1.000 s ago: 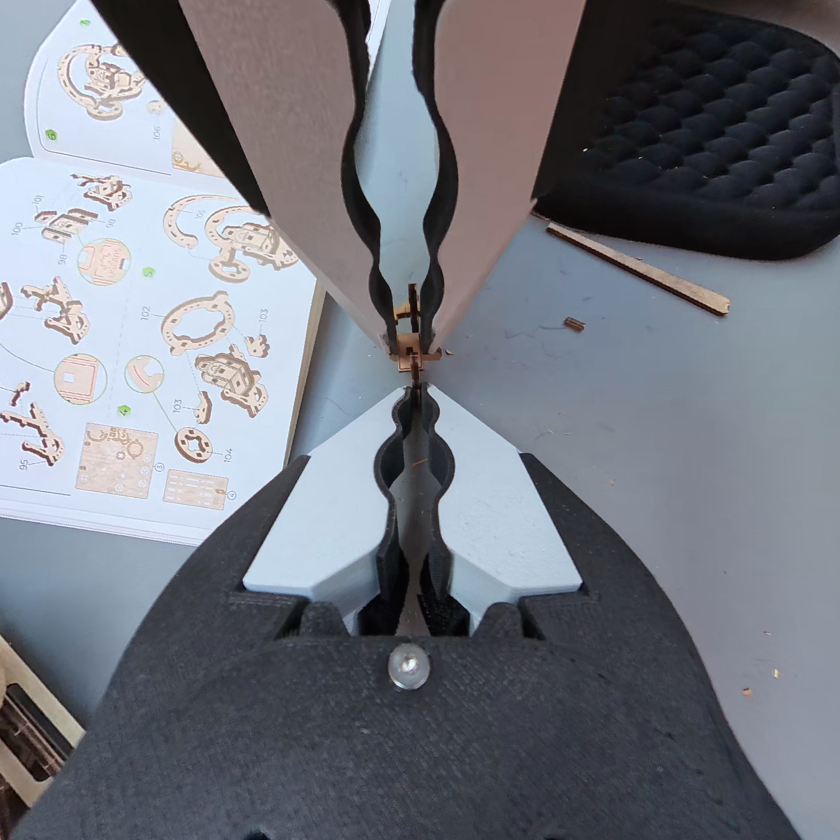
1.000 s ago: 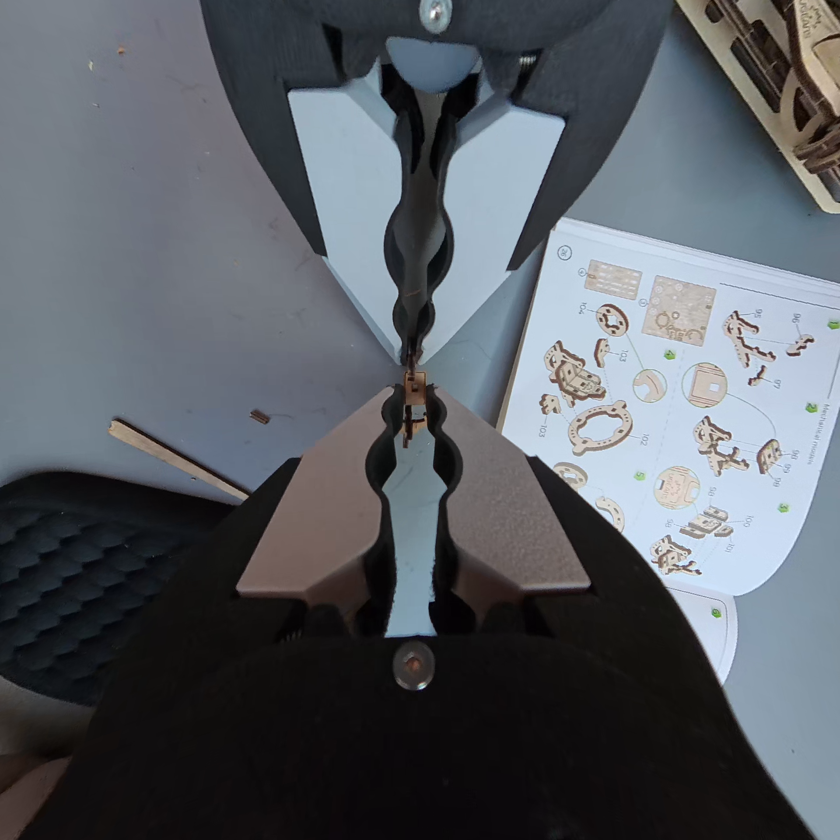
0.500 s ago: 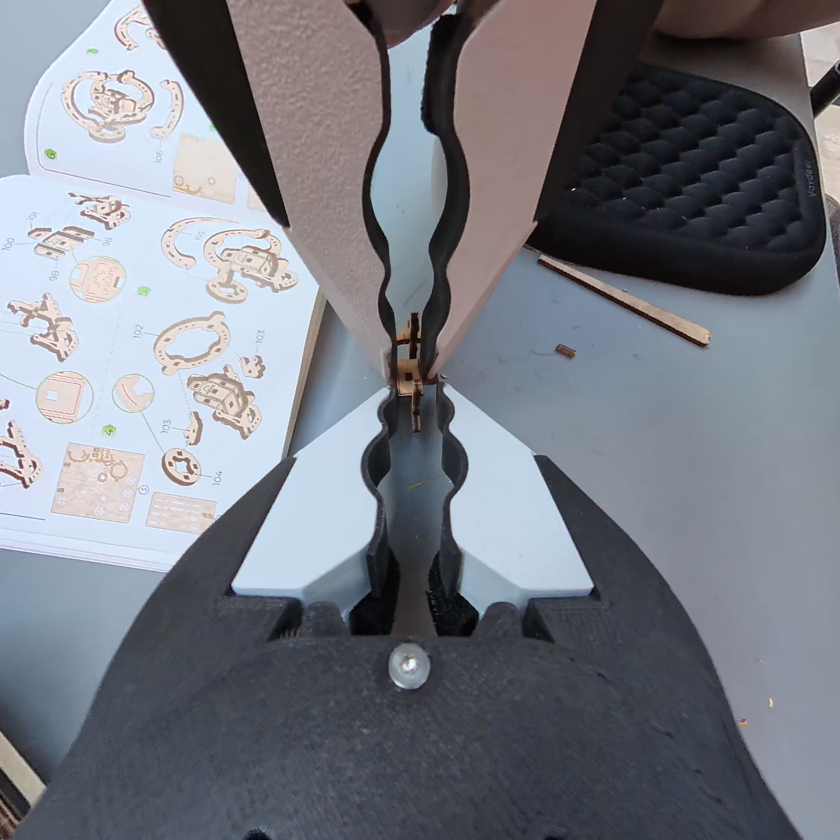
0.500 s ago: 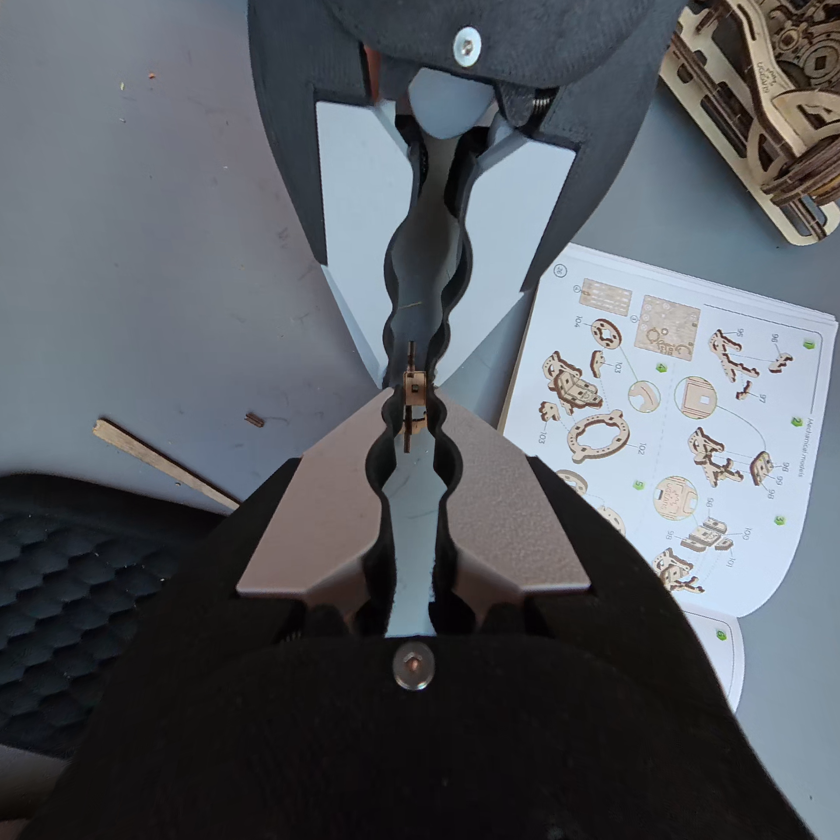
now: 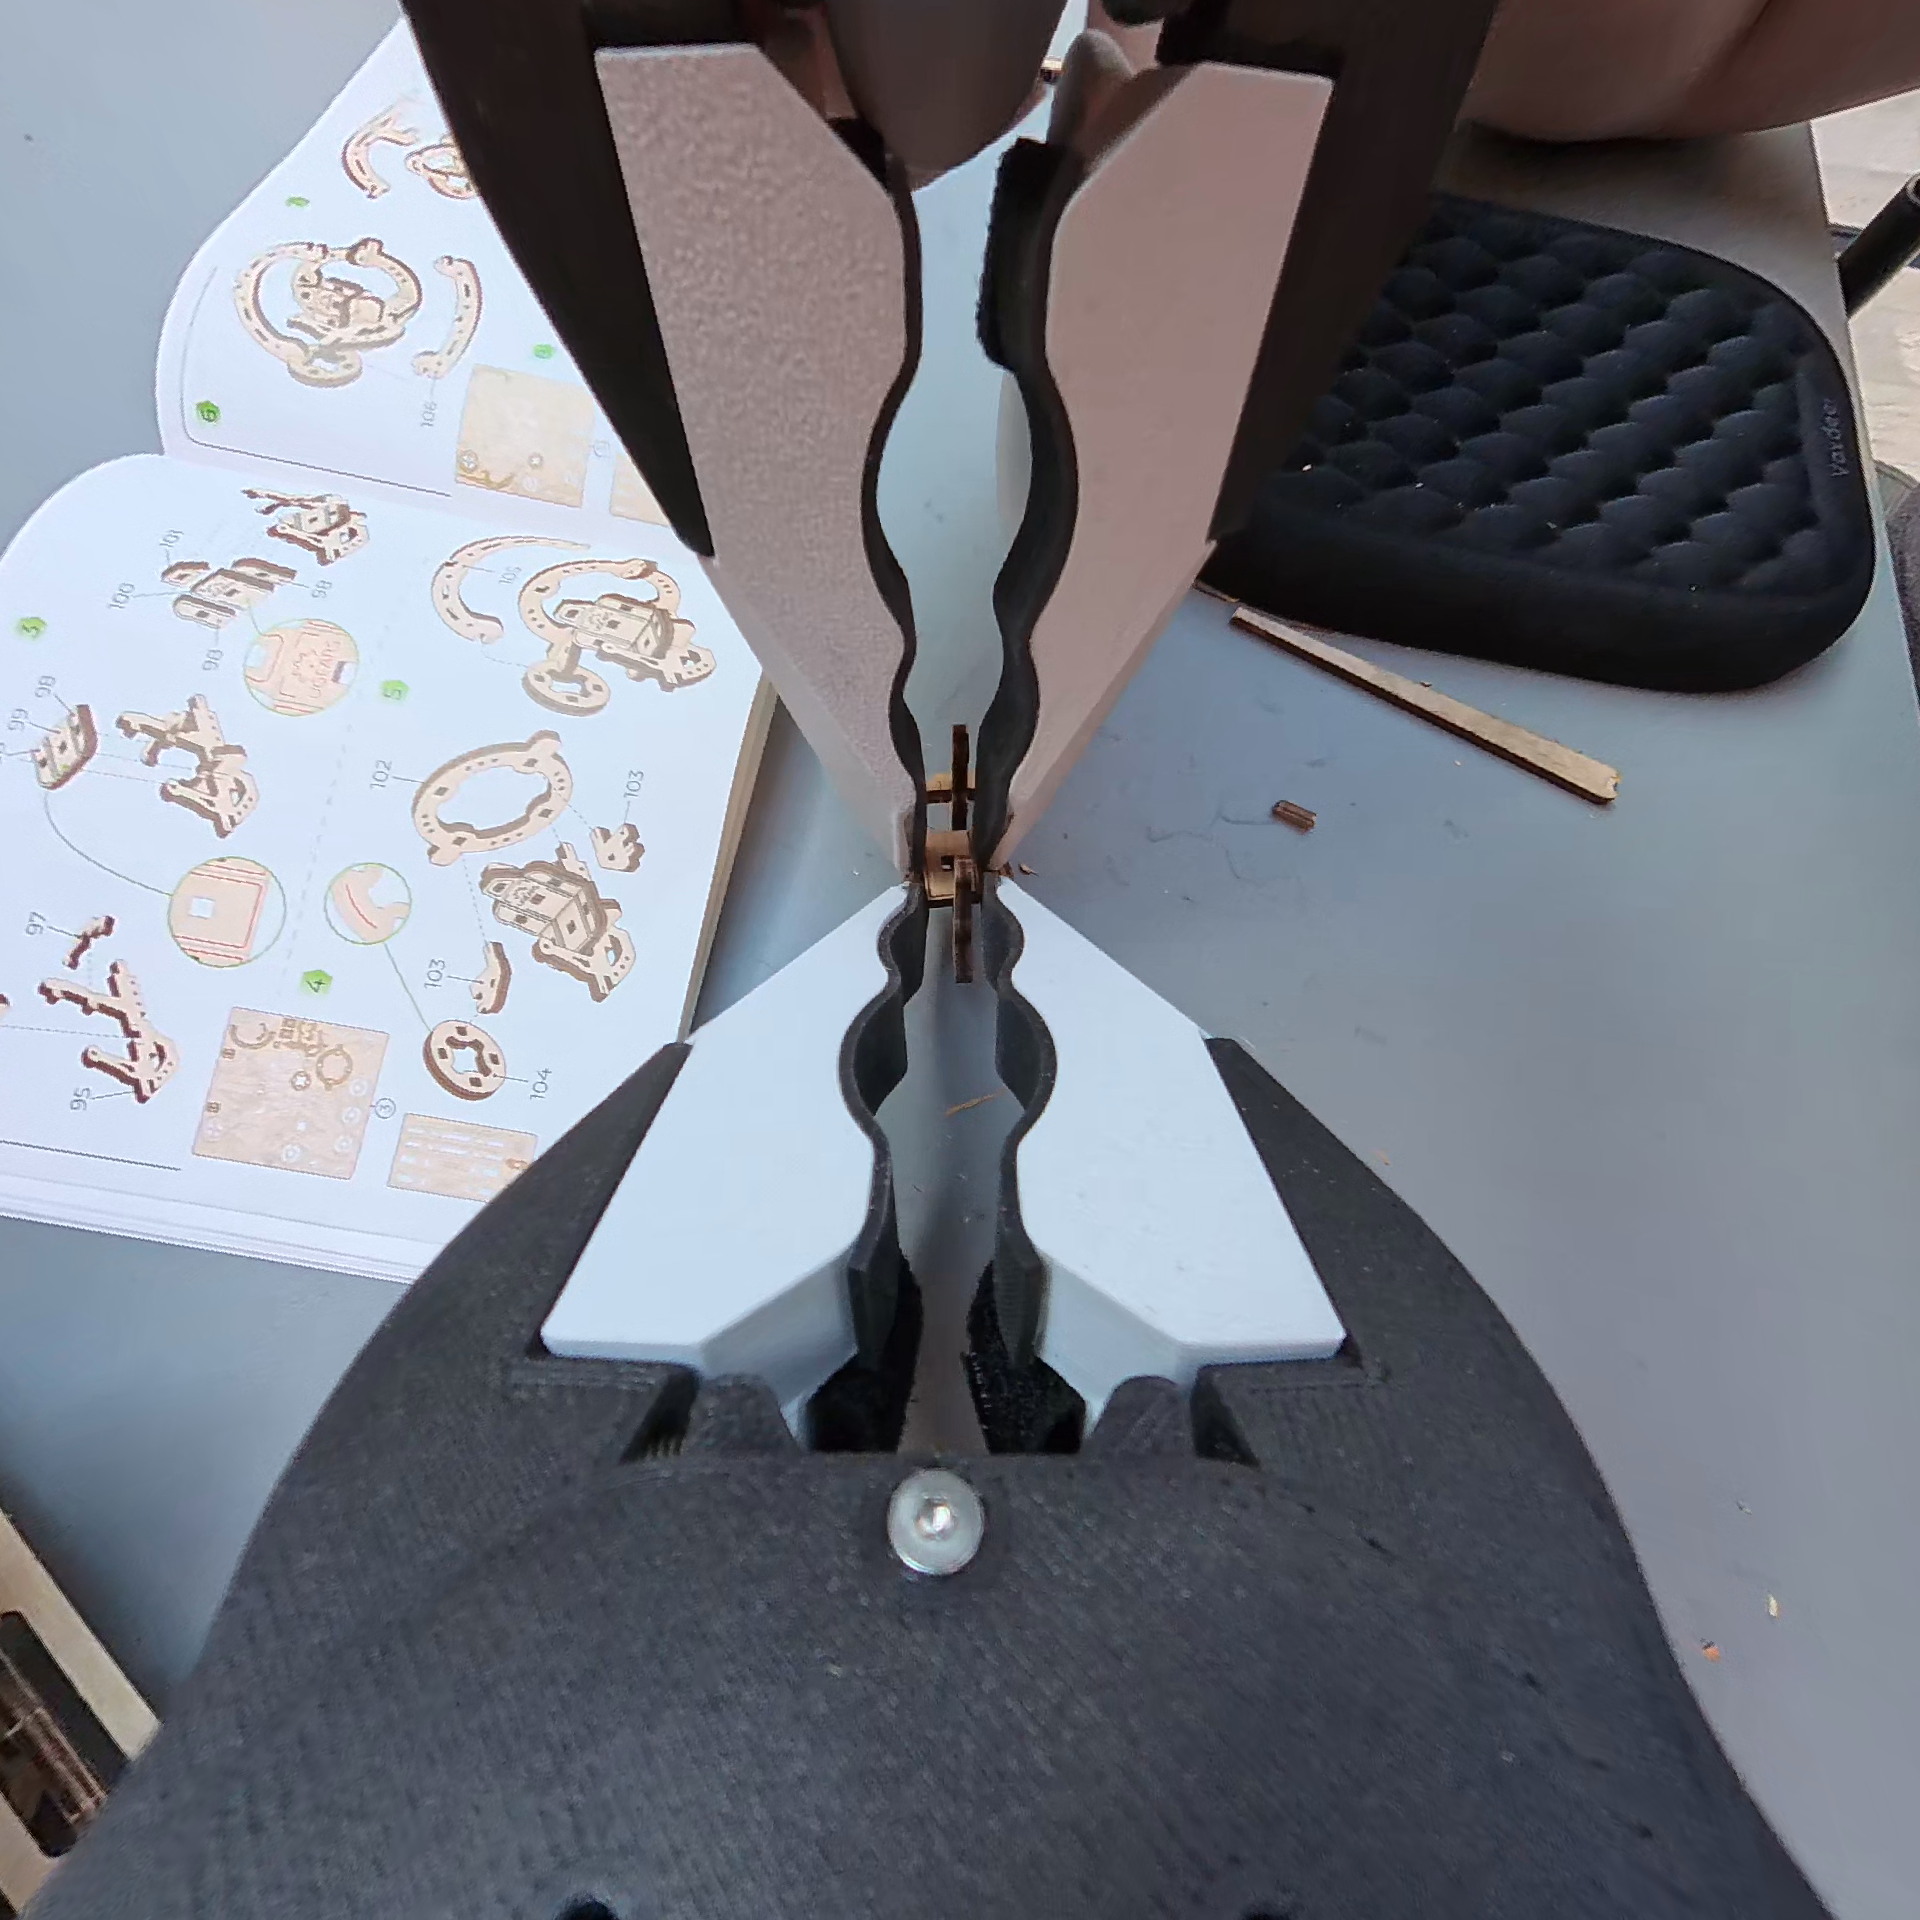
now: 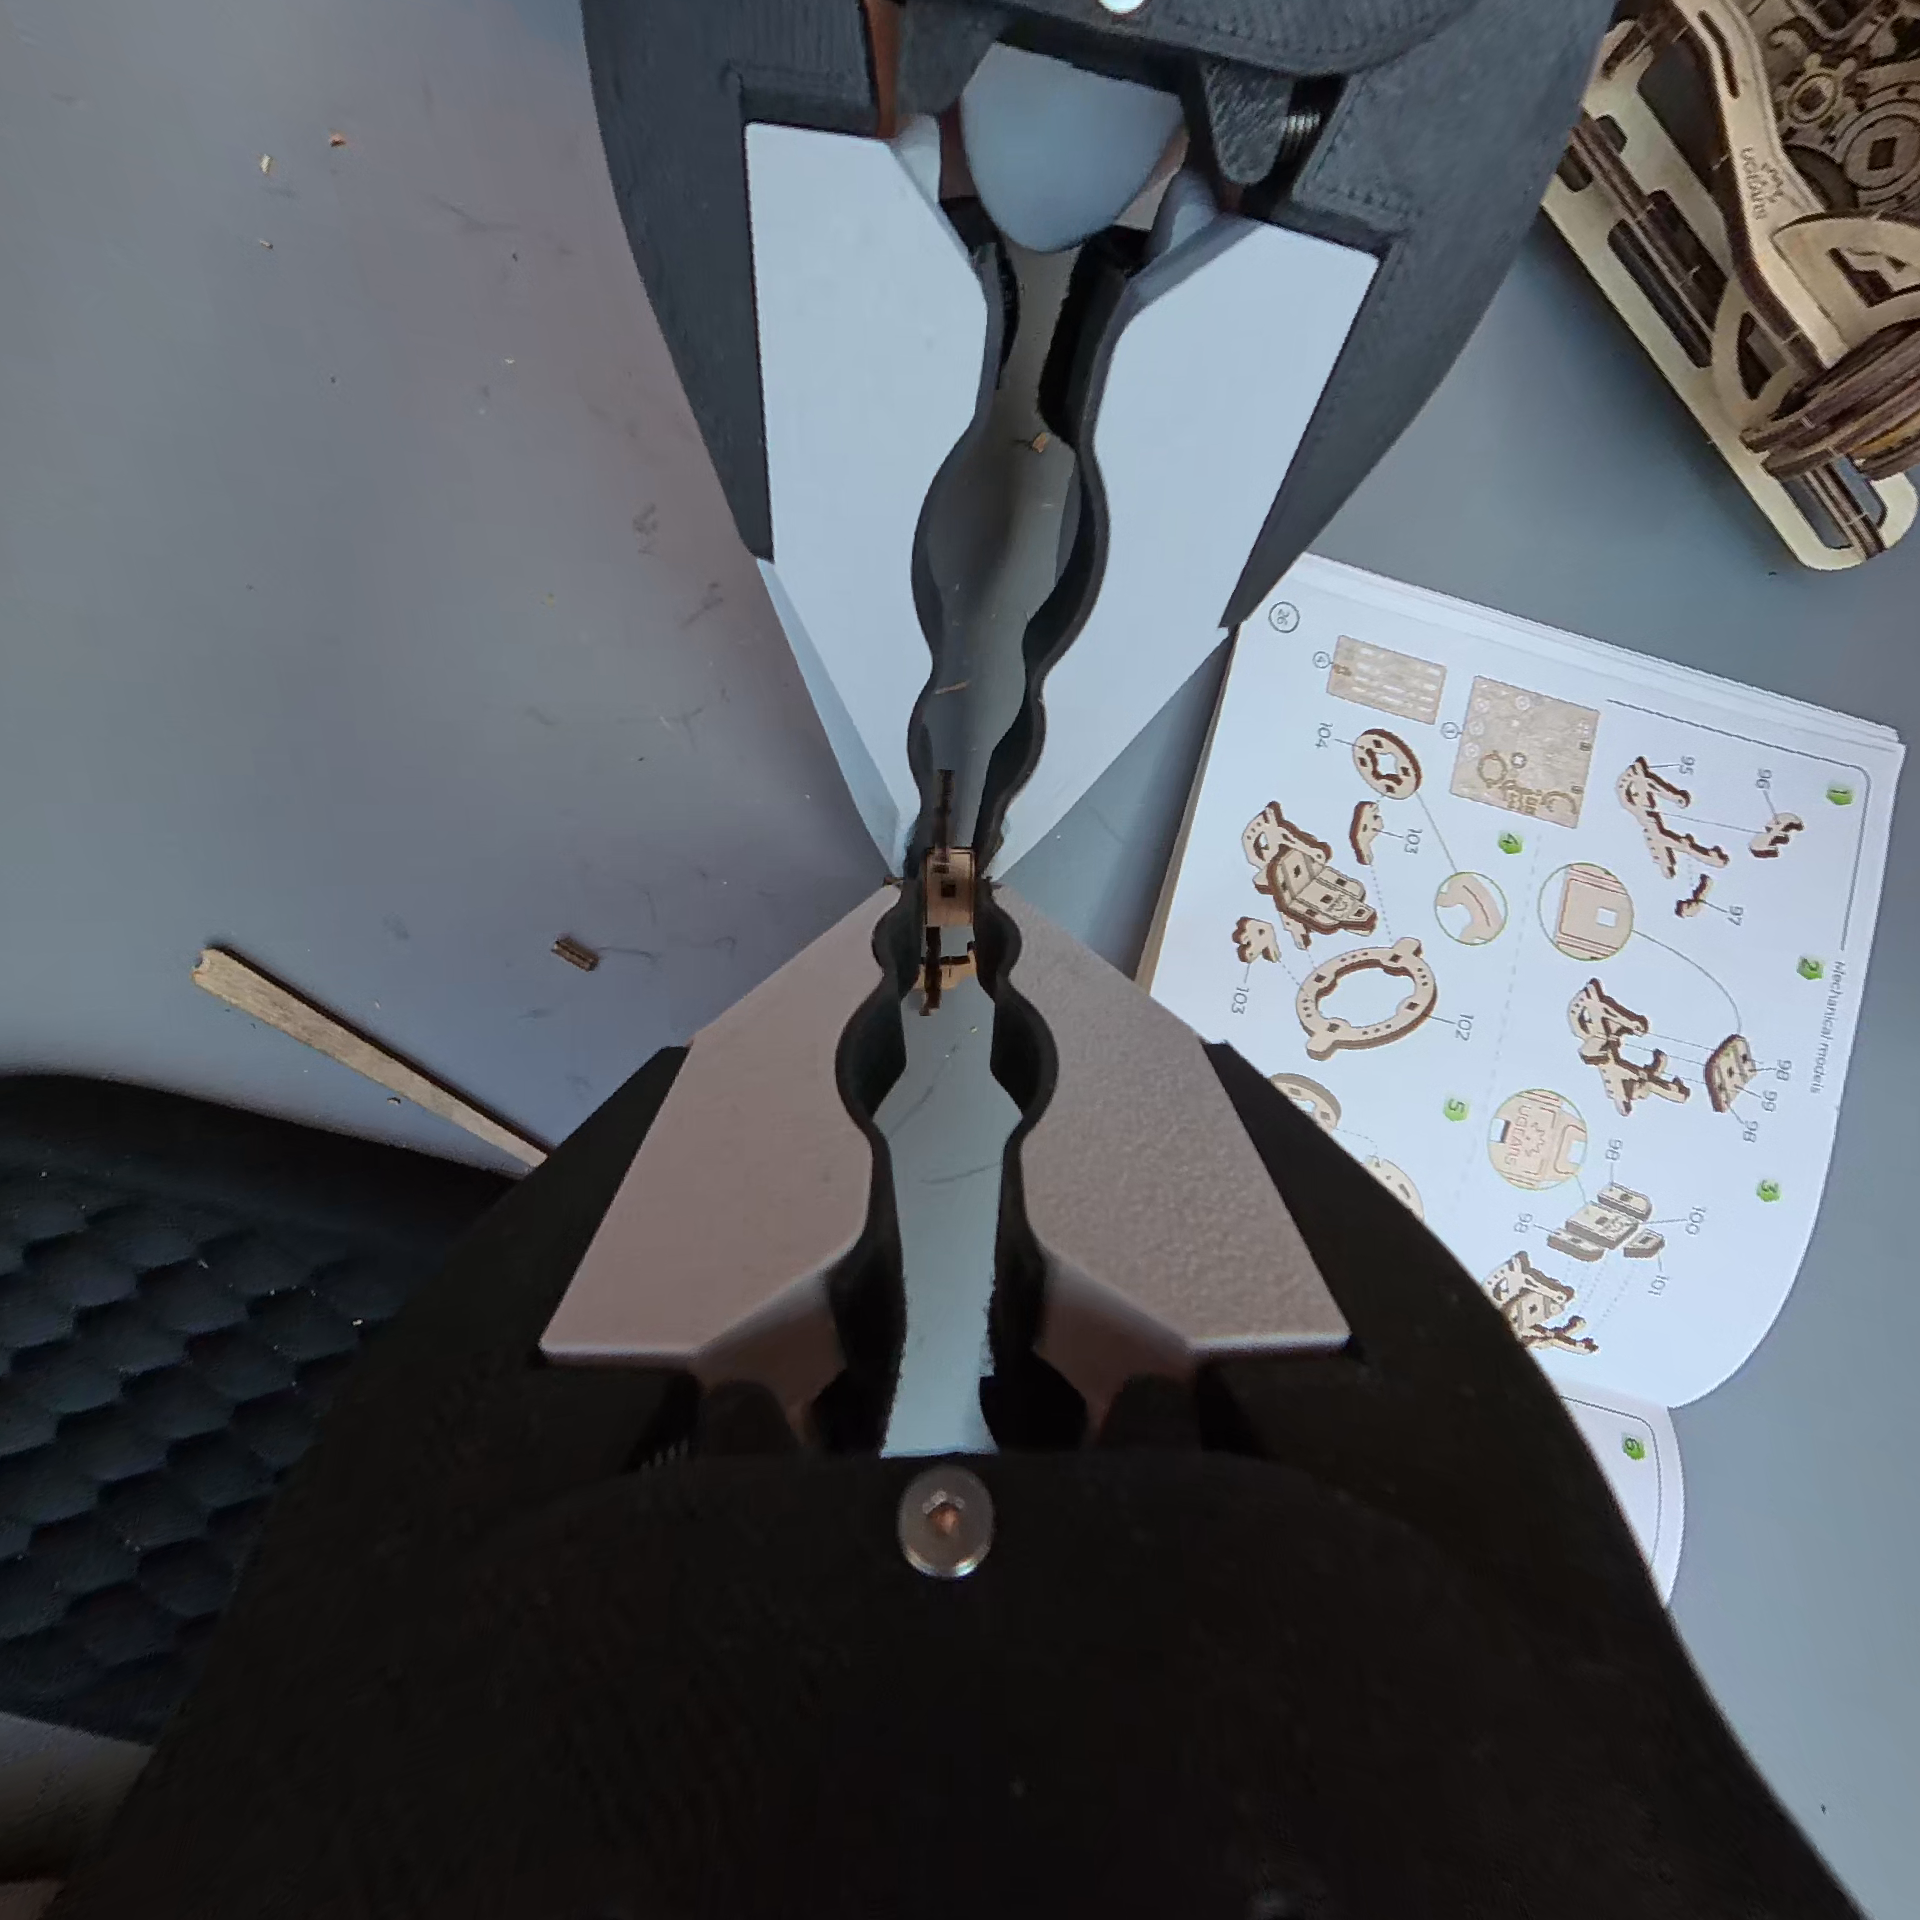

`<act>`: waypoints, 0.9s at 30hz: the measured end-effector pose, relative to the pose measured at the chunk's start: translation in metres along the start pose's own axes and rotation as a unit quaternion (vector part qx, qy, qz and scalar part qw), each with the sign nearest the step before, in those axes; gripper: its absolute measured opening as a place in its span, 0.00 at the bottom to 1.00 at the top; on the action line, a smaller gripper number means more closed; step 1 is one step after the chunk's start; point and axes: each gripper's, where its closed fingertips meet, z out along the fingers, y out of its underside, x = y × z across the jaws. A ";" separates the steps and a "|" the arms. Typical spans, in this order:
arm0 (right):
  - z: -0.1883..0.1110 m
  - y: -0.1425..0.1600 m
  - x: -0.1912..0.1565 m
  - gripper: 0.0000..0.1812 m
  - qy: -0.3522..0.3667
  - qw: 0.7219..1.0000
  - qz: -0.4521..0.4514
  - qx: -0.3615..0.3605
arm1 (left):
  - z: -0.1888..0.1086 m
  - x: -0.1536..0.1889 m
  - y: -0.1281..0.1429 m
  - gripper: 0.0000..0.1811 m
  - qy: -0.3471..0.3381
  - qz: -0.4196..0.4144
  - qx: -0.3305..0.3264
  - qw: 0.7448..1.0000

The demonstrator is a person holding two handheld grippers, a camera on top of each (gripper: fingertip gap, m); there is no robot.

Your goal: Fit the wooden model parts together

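A small wooden assembly (image 5: pixel 948 862) hangs above the grey table, between the two grippers, which meet tip to tip. It is a pale block with a thin dark toothed piece (image 5: pixel 964 940) fitted through it. My right gripper (image 6: pixel 945 925), with grey fingers, is shut on the block (image 6: pixel 949 883); it also shows at the top of the left wrist view (image 5: pixel 951 831). My left gripper (image 5: pixel 956 920), with pale blue fingers, is open. Its tips stand either side of the thin piece without pinching it. It shows at the top of the right wrist view (image 6: pixel 951 842).
An open instruction booklet (image 5: pixel 312 831) (image 6: pixel 1558 987) lies beside the grippers. A black quilted pad (image 5: pixel 1558 436) (image 6: pixel 156 1351), a thin wooden strip (image 5: pixel 1423 707) (image 6: pixel 364 1049) and a tiny wooden offcut (image 5: pixel 1294 816) lie on the table. A partly built wooden model (image 6: pixel 1766 260) stands behind the left gripper. The grippers are tip to tip, or close to it. Both grippers' tips are roughly 7 centimetres from the tiny wooden offcut (image 5: pixel 1294 816). Look for it in the right wrist view (image 6: pixel 576 953) too.
My left gripper was shut on the thin piece one second ago and has opened. My right gripper stays shut on the block. The thin piece now sits in the block.
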 end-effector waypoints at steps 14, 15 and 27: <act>-0.008 0.002 -0.004 0.13 0.006 0.999 -0.022 0.047 | 0.001 0.003 0.001 0.04 0.009 -0.001 -0.002 1.000; -0.011 0.001 -0.005 0.14 0.013 0.998 -0.031 0.062 | 0.001 0.003 0.001 0.04 0.008 -0.001 -0.002 1.000; -0.050 -0.013 -0.017 0.20 0.122 0.955 -0.038 0.267 | 0.001 0.003 0.001 0.04 0.015 -0.012 -0.001 1.000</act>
